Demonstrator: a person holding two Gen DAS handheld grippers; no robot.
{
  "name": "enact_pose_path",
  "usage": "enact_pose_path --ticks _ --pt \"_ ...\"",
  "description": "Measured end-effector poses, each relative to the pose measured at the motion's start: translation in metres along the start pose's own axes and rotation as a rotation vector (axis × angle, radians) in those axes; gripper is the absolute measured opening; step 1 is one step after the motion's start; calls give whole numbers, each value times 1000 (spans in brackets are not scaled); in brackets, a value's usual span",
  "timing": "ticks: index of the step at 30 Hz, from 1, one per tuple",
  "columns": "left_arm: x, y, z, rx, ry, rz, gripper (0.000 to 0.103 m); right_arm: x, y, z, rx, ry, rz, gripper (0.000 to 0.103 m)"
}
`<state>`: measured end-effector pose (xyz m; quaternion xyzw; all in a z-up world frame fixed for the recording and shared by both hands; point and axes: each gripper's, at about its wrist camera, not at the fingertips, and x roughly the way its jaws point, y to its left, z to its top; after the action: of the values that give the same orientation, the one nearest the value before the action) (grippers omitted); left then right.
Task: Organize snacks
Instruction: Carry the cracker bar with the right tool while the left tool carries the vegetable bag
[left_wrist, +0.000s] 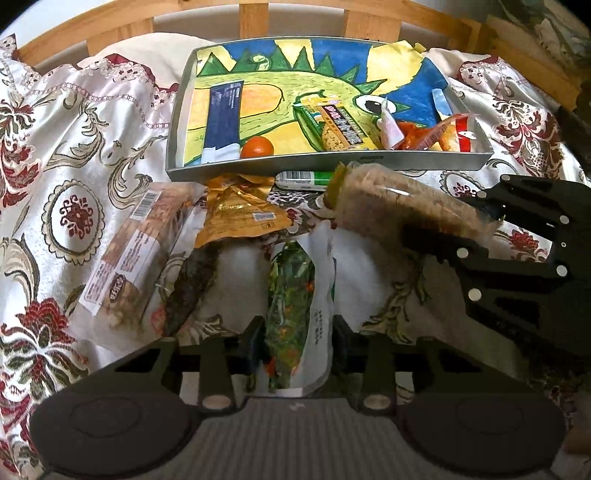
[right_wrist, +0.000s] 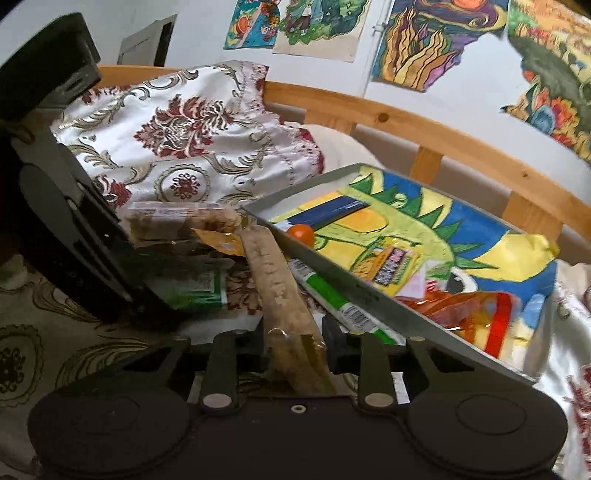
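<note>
Clear plastic crinkles between my left gripper (left_wrist: 295, 341), whose pads clamp the near end of a green vegetable pouch (left_wrist: 291, 295); its long axis runs straight away from me, toward the tray. My right gripper (right_wrist: 295, 345) is clamped on the tail of a long brown snack sleeve (right_wrist: 284, 295), which lies slanted up and leftward from the pads, its far end resting by the near corner of the grey tray (left_wrist: 332, 164). Of the two, I judge the right hand's load sits closer to the tray rim, just beside it, so lifting it over that wall looks like the shorter move. Beyond my pouch lie a gold foil pack (left_wrist: 240, 214) and a barcoded biscuit pack (left_wrist: 136, 251) on the floral cloth (left_wrist: 74, 147). Farther off, inside the tray, rest a small orange (left_wrist: 257, 146), a blue packet (left_wrist: 223, 118) and red wrappers (left_wrist: 436, 134).
</note>
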<state>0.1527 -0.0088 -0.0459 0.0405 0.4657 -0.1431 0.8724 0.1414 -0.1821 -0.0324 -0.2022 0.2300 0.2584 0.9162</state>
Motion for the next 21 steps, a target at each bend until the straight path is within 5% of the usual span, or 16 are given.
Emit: enact_pose_path --ticks 12,21 --pt "-21 -11 -5 -73 -30 -80 40 -20 11 8 -78 -46 -64 26" --pt "-43 -20 41 -75 -200 -57 40 -45 -15 26 -35 -154 -179 26"
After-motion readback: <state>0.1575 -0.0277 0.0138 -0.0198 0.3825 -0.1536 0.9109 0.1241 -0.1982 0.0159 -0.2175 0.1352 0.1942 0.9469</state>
